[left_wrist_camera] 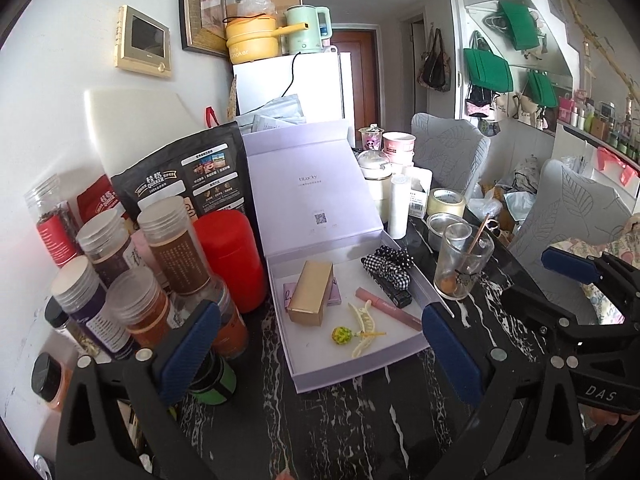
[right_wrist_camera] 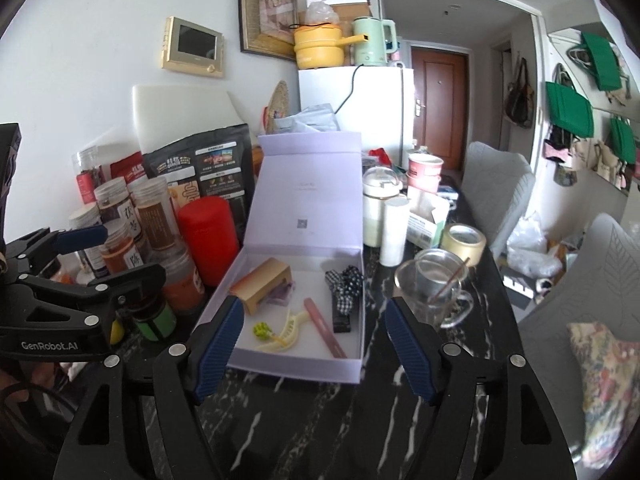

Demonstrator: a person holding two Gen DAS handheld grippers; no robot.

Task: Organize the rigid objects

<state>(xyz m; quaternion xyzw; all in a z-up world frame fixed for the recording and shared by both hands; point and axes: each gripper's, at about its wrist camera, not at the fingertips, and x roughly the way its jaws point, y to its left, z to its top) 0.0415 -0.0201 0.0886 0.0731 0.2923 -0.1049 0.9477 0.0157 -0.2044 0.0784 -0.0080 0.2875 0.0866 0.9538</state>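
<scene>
I find both claws released and empty: left gripper (left_wrist_camera: 320, 344), right gripper (right_wrist_camera: 314, 348). The lavender box (right_wrist_camera: 304, 370) lies just ahead of both, lid raised. Inside it I count one gold carton (left_wrist_camera: 312, 298), its long axis running away from me, one hair claw (left_wrist_camera: 362, 330), one pink tube (left_wrist_camera: 388, 308), one checked scrunchie (left_wrist_camera: 386, 266). Neither arm looks clearly nearer.

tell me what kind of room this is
Probably a small lived-in flat's dining or kitchen corner: a white fridge topped with a kettle, a cluttered marble table, handbags hung by the door.
</scene>
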